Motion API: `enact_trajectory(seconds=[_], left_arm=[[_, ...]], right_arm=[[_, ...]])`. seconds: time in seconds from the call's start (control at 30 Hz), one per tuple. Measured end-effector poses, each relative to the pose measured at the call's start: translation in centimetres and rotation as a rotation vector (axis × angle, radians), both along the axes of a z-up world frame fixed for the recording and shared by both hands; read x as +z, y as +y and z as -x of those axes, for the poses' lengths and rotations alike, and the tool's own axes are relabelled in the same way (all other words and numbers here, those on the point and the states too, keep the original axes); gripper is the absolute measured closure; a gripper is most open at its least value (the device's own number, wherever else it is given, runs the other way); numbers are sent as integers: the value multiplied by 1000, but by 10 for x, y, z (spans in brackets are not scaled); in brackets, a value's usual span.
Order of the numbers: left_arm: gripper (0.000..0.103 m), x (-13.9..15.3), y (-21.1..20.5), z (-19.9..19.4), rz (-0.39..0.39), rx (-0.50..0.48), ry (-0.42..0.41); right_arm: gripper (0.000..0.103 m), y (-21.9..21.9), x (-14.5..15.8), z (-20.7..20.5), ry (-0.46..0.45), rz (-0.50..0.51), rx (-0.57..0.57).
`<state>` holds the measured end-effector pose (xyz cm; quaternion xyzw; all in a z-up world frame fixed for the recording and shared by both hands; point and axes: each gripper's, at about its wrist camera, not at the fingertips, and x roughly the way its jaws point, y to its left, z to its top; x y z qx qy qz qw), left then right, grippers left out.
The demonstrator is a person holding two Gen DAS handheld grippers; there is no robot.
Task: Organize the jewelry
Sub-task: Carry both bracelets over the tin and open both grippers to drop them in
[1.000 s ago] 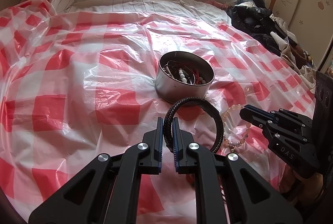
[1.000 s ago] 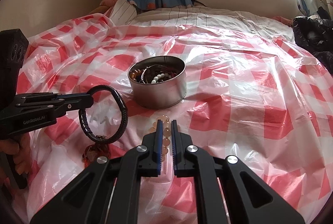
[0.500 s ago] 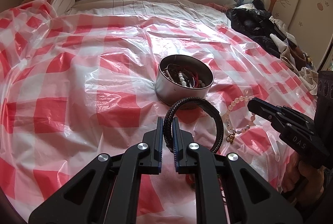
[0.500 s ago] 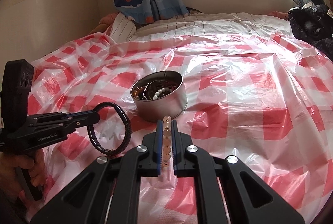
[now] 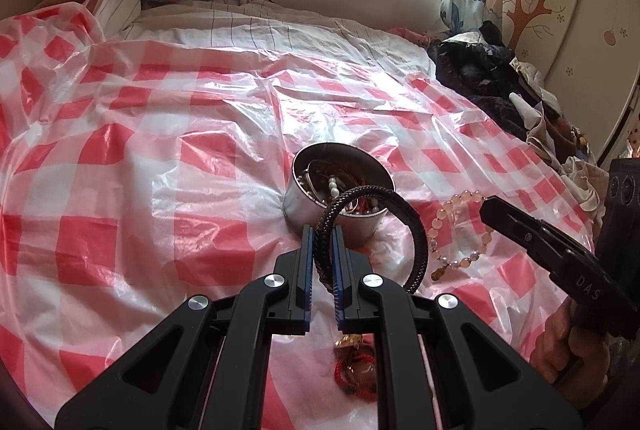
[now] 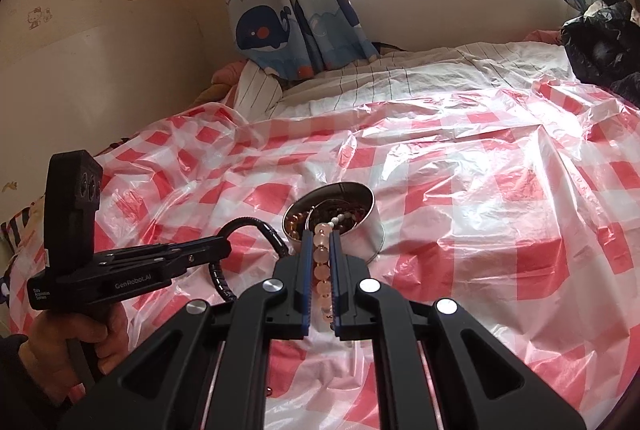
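While both grippers were raised over the bed, the scene read as follows.

Left gripper (image 5: 322, 254): pressed together on the black braided bracelet (image 5: 416, 230), pinching one side of the loop between its blue-padded fingers (image 5: 307, 270); the rest of the loop arched up and to the right, in front of the tin.

Right gripper (image 6: 320, 258): clamped on the pink bead bracelet (image 6: 322, 272), a run of beads showing in the narrow slot between the fingers; in the left wrist view the strand (image 5: 460, 230) hung as an open loop off the gripper's tip, clear of the sheet.

Round metal tin (image 5: 308, 208): sat upright on the red-and-white checked plastic sheet (image 5: 120, 210), just beyond both grippers, already holding a tangle of beaded and corded pieces.

Red cord jewelry (image 5: 356, 374): lay on the sheet below the left gripper, partly hidden by its frame.

Whale-print curtain (image 6: 280, 10): hung at the window behind the bed.

Dark clothing pile (image 5: 480, 78): heaped at the right edge of the bed.
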<state>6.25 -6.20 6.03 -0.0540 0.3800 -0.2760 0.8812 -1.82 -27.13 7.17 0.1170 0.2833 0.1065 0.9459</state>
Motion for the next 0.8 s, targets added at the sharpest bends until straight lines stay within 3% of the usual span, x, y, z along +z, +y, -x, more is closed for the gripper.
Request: enact_trajectory(seconds=[0.37, 0.6, 0.73, 0.8], left_arm=[[95, 3, -33, -46, 34, -9, 0], [95, -13, -57, -82, -52, 1, 33], [92, -12, -45, -84, -81, 26, 30], [89, -10, -34, -82, -80, 47, 28]], right_arm=[[95, -2, 18, -23, -29, 5, 18], [95, 2, 22, -57, -35, 14, 43], [95, 6, 25, -76, -34, -16, 73], [95, 5, 23, -86, -22, -78, 101]])
